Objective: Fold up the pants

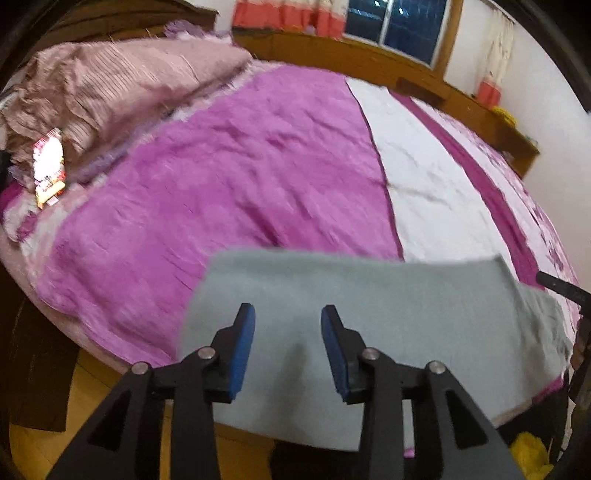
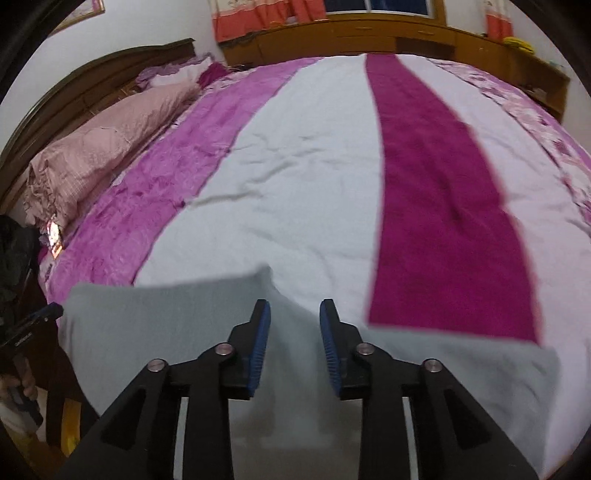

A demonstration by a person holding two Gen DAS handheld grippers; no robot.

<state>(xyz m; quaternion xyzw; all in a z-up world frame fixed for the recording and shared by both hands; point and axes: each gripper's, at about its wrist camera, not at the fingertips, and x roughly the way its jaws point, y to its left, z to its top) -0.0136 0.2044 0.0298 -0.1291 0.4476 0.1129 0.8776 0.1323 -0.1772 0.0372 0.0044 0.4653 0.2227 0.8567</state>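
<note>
While both tools hang over the near edge of the bed (image 2: pixel 314 177), the pants (image 1: pixel 369 314) lie flat below them as a soft, matte grey slab of knit cloth, folded into a broad rectangle with a straight far edge and a rounded right corner. In the right wrist view the same grey fabric (image 2: pixel 155 325) shows a small peak along its far edge and spreads toward the lower right of the frame.

The left gripper (image 1: pixel 288 314) has its jaws parted to a moderate gap; its black, angular arms end in blue rubbery pads (image 1: pixel 242 350), and only the grey cloth shows behind the gap, with nothing pinched. The right gripper (image 2: pixel 294 308) stands a little narrower, its ribbed blue pads (image 2: pixel 258 347) apart and empty, the pants beneath them rather than between them.

The bedspread is plush and crinkled, made of long stripes: a shiny, rumpled pink band (image 1: pixel 240 177), a pale white band (image 2: pixel 295 184) with soft creases, and a deep magenta strip (image 2: pixel 436 206) of denser nap. A dusty-pink ribbed quilt (image 1: pixel 122 85) is heaped near the dark wooden headboard (image 2: pixel 96 77). A honey-coloured wooden cabinet (image 2: pixel 351 37) runs along the far wall under a dark window (image 1: pixel 399 26) with coral-edged curtains (image 1: pixel 288 16).
</note>
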